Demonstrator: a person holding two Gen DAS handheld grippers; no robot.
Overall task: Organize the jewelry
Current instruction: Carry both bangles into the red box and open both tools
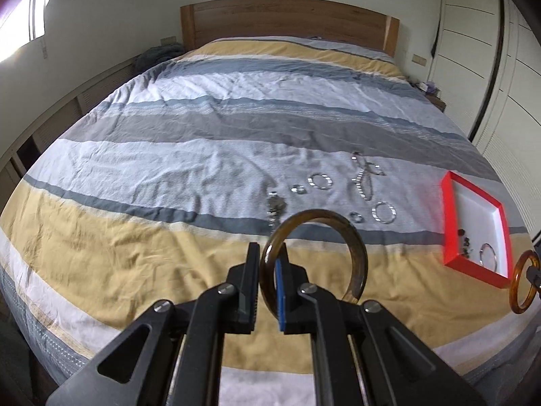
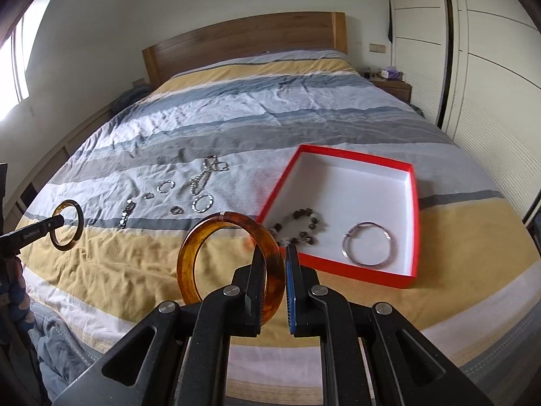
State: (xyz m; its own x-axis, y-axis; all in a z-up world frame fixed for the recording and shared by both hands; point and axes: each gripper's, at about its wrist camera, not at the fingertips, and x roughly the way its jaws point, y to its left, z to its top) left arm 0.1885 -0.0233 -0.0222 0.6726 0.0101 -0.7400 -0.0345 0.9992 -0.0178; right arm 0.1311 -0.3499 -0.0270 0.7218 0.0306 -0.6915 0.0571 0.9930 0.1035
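My left gripper (image 1: 268, 253) is shut on a dark brown bangle (image 1: 358, 257), held upright above the striped bed. My right gripper (image 2: 274, 253) is shut on an amber bangle (image 2: 189, 253), just in front of the red box (image 2: 355, 154). The box's white inside holds a dark beaded bracelet (image 2: 297, 226) and a silver bangle (image 2: 368, 245). Loose silver pieces lie on the cover left of the box: a watch (image 2: 126, 213), a hoop (image 2: 203, 203), small rings and a chain (image 2: 203, 176). The left gripper (image 2: 59, 220) with its bangle (image 2: 79, 223) shows at the far left.
The bed cover (image 1: 169, 243) is wrinkled, striped yellow, grey and white. A wooden headboard (image 1: 287, 17) stands at the far end, wardrobe doors (image 2: 490, 84) to the right, a nightstand (image 2: 392, 86) beside them. A person's hand (image 2: 17, 287) is at the left edge.
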